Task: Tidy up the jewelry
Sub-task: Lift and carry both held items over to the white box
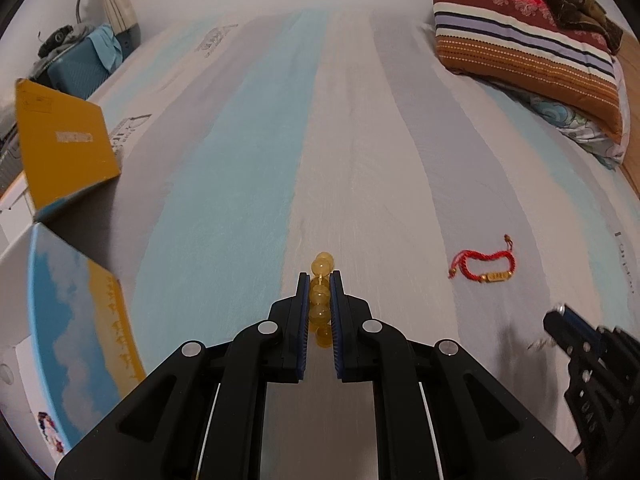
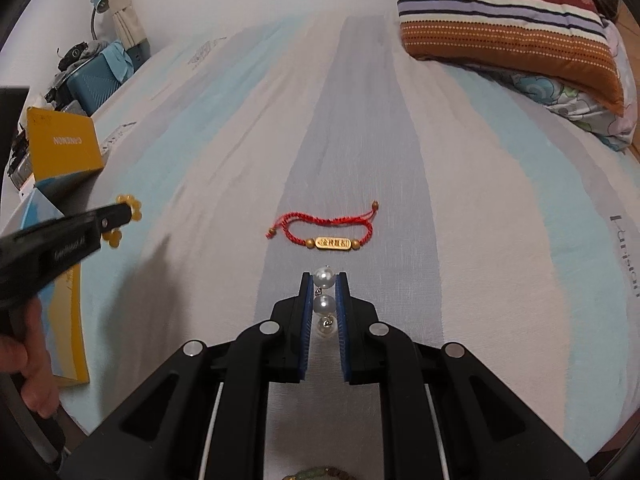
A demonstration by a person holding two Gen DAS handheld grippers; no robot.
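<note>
My left gripper is shut on a yellow bead bracelet, held above the striped bed sheet; from the right wrist view the same gripper shows at the left with the yellow beads sticking out of it. My right gripper is shut on a white pearl strand. A red cord bracelet with a gold name plate lies flat on the sheet just beyond the right gripper's tips, also seen right of the left gripper as the red bracelet. The right gripper enters the left view's lower right edge.
An open yellow and blue box with a sky-print lid stands at the bed's left edge. Folded striped bedding lies at the back right. A blue suitcase and a lamp are beyond the bed. A hand holds the left gripper's handle.
</note>
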